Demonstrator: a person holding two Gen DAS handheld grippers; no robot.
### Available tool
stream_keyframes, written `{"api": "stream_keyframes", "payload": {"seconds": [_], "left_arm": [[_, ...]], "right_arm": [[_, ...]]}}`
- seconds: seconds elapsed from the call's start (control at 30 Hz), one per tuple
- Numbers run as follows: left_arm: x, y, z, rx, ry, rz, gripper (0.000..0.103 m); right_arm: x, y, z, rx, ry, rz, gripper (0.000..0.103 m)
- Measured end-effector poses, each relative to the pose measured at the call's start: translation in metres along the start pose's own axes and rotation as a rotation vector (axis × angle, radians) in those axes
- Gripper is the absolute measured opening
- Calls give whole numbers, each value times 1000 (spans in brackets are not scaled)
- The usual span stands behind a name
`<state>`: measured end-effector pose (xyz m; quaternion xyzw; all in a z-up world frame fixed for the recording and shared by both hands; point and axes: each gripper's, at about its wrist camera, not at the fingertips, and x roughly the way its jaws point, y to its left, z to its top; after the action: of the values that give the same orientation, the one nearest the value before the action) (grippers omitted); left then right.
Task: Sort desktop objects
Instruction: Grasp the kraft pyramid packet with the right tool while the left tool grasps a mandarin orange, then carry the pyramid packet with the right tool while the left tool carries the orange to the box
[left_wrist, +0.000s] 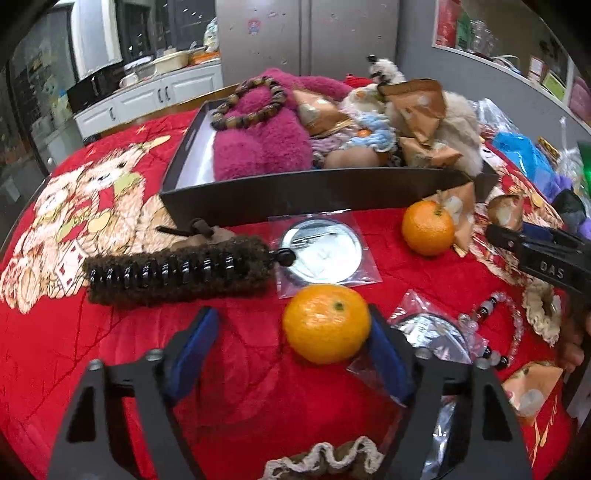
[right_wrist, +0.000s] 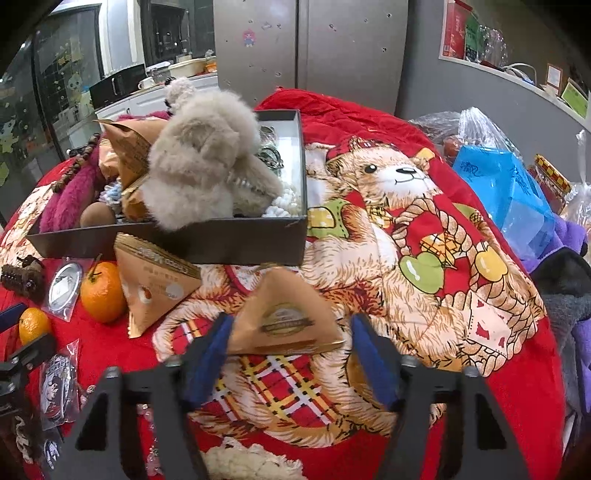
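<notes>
My left gripper (left_wrist: 291, 339) is open over the red quilt, and a mandarin (left_wrist: 327, 323) lies between its blue pads, touching the right pad (left_wrist: 388, 354). My right gripper (right_wrist: 290, 354) is open around a tan triangular snack packet (right_wrist: 284, 317) that lies on the quilt. The black sorting box (left_wrist: 295, 195), (right_wrist: 236, 240) stands beyond, filled with a pink plush, a bead bracelet (left_wrist: 251, 103), snack packets and a beige fluffy toy (right_wrist: 207, 162). A second mandarin (left_wrist: 428, 225), (right_wrist: 103, 291) lies by the box front.
A furry brown hair clip (left_wrist: 177, 269) and a bagged round badge (left_wrist: 319, 254) lie before the box. A clear bead bracelet (left_wrist: 495, 332), a bagged badge (left_wrist: 432, 332) and another packet (right_wrist: 155, 284) lie nearby. Plastic bags (right_wrist: 506, 199) crowd the right side.
</notes>
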<state>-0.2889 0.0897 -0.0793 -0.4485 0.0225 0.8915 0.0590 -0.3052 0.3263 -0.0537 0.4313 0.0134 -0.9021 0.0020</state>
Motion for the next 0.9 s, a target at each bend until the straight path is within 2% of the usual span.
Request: {"api": "stream_keyframes", "payload": {"seconds": [0.07, 0.13, 0.2, 0.57, 0.9], "left_arm": [[-2, -2, 0, 13, -7, -3, 64], [-3, -3, -1, 19, -14, -5, 50], [-4, -3, -1, 15, -20, -5, 41], [-8, 7, -3, -21, -16, -26, 41], [-22, 4, -3, -16, -44, -6, 41]], "right_arm": [[-1, -1, 0, 5, -2, 4, 59], [-1, -2, 0, 13, -2, 10, 59], [-1, -3, -1, 21, -4, 13, 59], [-16, -2, -10, 51, -17, 29, 59], [-46, 15, -10, 18, -93, 131, 59]]}}
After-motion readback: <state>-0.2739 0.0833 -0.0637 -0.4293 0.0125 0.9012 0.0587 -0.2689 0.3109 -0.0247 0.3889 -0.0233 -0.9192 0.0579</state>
